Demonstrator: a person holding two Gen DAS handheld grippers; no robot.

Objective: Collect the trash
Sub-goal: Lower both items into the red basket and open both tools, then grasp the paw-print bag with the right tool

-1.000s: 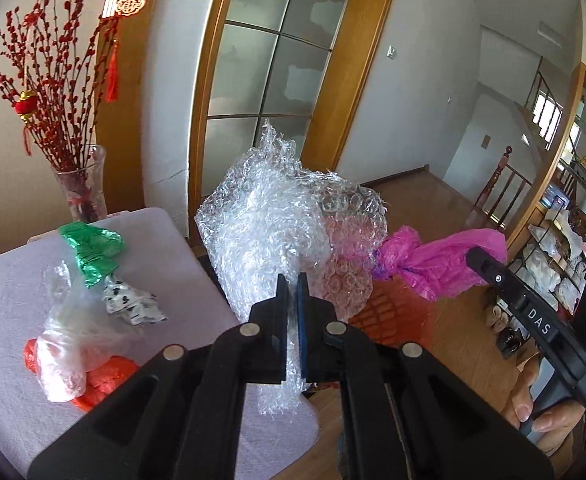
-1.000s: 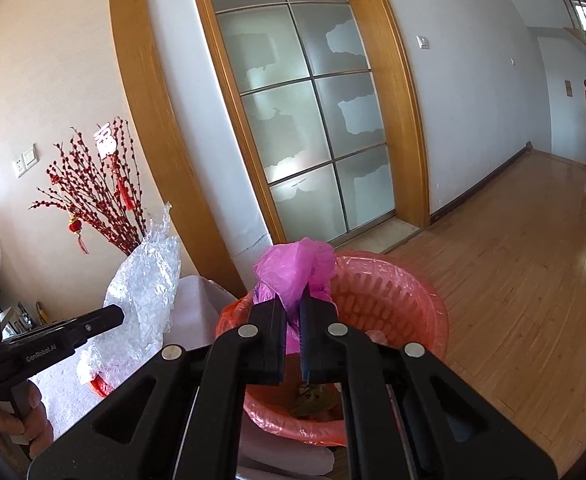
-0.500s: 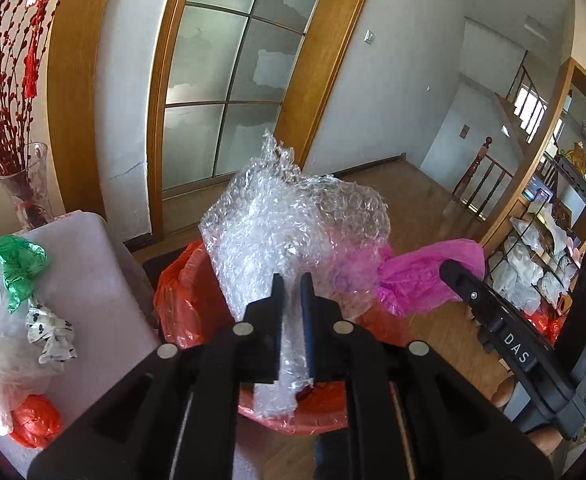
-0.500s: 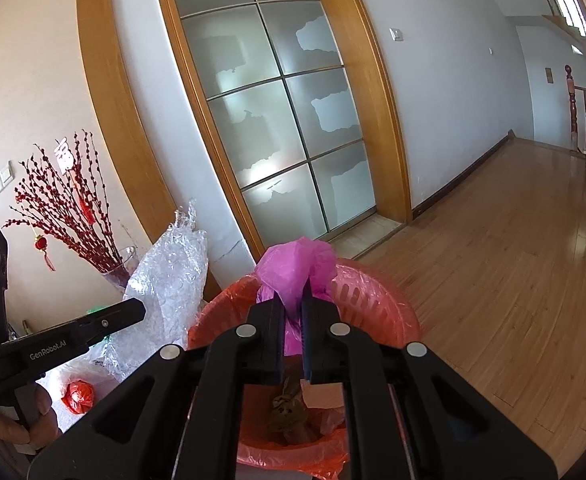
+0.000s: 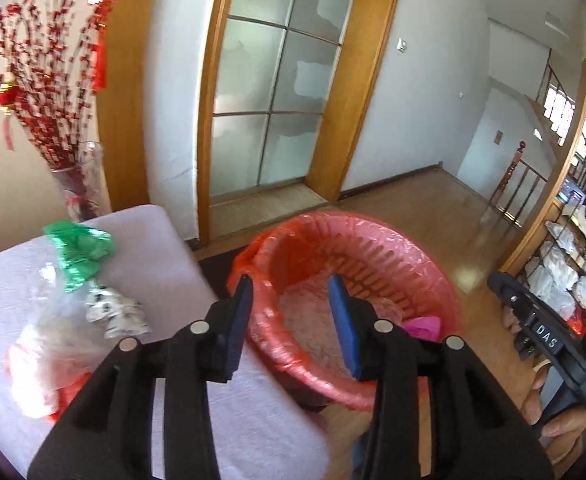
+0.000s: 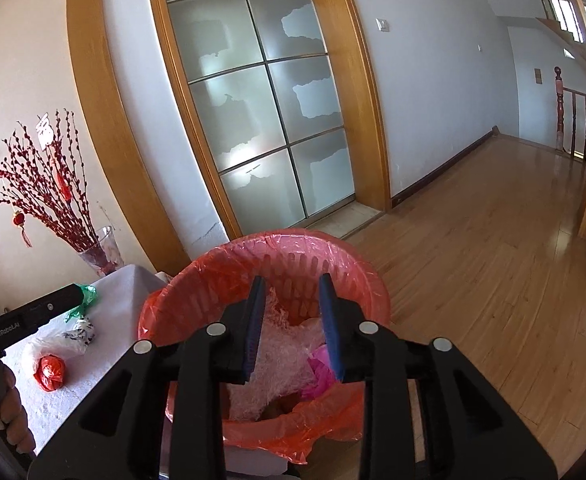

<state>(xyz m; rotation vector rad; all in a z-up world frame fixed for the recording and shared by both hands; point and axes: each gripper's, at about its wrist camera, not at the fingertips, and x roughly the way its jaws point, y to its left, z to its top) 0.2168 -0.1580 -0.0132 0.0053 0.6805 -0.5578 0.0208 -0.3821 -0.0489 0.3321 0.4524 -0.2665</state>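
Both grippers, left (image 5: 289,312) and right (image 6: 291,322), gape empty above upright bin (image 6: 357,268) holding bubble wrap (image 6: 277,364).

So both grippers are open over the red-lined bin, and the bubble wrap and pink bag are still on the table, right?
Not quite. Both the left gripper and right gripper are open, but the right wrist view shows the bubble wrap and pink bag inside the bin, not on the table.

The right gripper (image 5: 549,340) has white letters on its black side – "DAS". The left gripper (image 6: 13,326) says "GenRobot.AI" (small and a bit blurry).
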